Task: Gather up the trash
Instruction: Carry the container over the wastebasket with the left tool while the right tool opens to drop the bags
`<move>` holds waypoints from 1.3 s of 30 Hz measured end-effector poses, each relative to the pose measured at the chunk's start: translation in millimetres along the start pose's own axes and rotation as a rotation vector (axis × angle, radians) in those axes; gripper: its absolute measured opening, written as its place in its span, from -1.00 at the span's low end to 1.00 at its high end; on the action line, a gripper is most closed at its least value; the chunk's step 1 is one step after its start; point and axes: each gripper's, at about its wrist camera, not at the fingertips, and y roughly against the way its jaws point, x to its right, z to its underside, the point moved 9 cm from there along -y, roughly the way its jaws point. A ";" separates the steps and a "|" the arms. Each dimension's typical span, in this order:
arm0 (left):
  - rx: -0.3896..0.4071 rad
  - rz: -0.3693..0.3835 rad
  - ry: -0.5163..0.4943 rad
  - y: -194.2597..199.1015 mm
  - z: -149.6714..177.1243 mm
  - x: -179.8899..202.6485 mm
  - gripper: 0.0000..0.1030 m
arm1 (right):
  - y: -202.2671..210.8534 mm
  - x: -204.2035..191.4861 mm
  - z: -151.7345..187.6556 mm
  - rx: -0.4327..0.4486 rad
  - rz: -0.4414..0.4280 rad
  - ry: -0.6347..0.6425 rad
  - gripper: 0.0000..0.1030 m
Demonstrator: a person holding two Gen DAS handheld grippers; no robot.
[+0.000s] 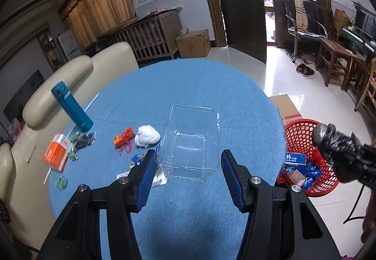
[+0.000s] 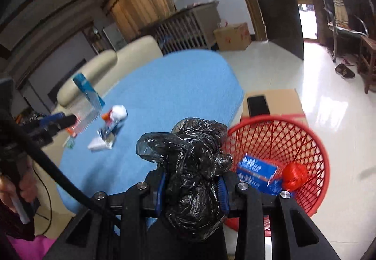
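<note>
1. The right gripper [image 2: 192, 180] is clamping its jaws on a crumpled black plastic bag [image 2: 195, 166], holding it off the right edge of the table [image 2: 164, 86], beside the rim of the red basket [image 2: 315, 142].
2. The red basket is standing on the floor just past the table's right edge, holding blue packets [image 2: 256, 172] and a red wad [image 2: 295, 175].
3. The left gripper [image 1: 188, 166] is hovering over the table's near edge, its jaws standing apart and gripping nothing.
4. A clear plastic tray [image 1: 191, 140] is lying just ahead of those jaws.
5. Toward the table's left edge are lying a white tissue wad [image 1: 148, 136], an orange wrapper [image 1: 124, 140], an orange box [image 1: 56, 154] and a teal bottle [image 1: 71, 106], which is standing upright.
</note>
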 end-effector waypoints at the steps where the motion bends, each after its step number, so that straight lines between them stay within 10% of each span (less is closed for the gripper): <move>1: 0.008 0.000 -0.014 2.3 -4.2 4.4 0.12 | 4.0 -0.1 -3.9 0.012 -0.003 -0.004 -0.26; 24: 0.080 0.088 -0.239 9.5 -53.7 122.4 0.14 | 78.8 57.6 -32.4 0.203 0.005 -0.129 -0.26; 32: 0.061 0.132 -0.266 1.9 -51.4 152.3 0.14 | 160.6 88.5 -49.1 0.357 0.202 -0.045 -0.25; 39: 0.027 0.200 -0.273 -5.9 -45.3 173.9 0.14 | 147.8 103.6 -33.5 0.292 0.130 -0.134 -0.25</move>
